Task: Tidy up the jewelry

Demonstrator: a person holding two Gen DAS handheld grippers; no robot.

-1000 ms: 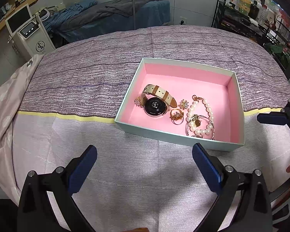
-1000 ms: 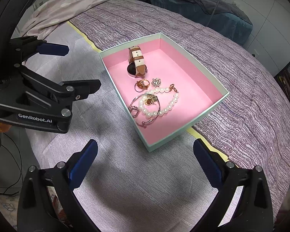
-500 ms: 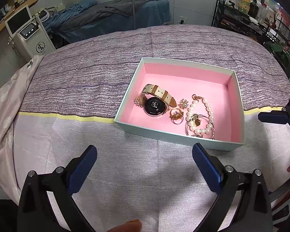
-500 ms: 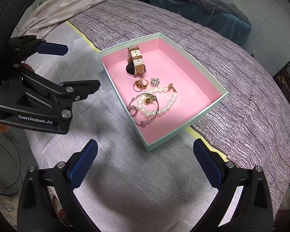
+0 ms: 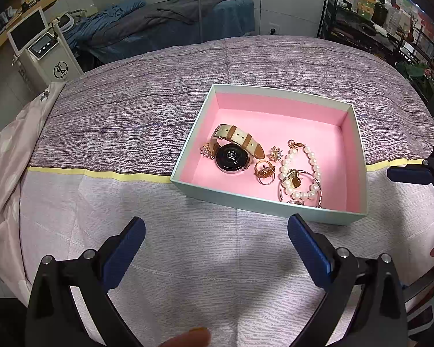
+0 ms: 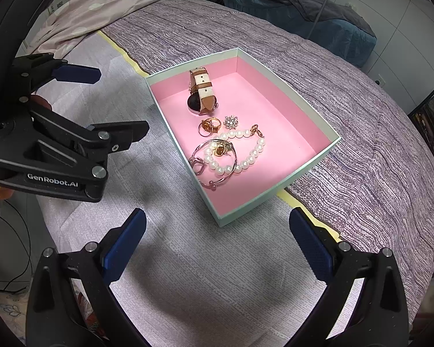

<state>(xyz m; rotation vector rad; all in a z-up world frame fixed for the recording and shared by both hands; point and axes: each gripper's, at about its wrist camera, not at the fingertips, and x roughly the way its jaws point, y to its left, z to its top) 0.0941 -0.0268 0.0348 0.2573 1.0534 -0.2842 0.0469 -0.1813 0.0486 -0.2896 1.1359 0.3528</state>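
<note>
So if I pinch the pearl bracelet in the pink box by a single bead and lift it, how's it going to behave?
The pearl bracelet will probably hang floppy, since it is separate round beads lying in a loose curve. The smooth beads look likely to slip or roll between pads. It overlaps a thin metal bangle and a ring lies close by, so it may snag and drag the bangle along.

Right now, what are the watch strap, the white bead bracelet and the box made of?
Watch strap: probably leather, matte cream with tan bands. Bracelet: glossy round beads like pearls, real or fake unclear, with a gold-toned clasp. Box: likely cardboard, thin straight walls, pale green outside, pink inside.
</note>
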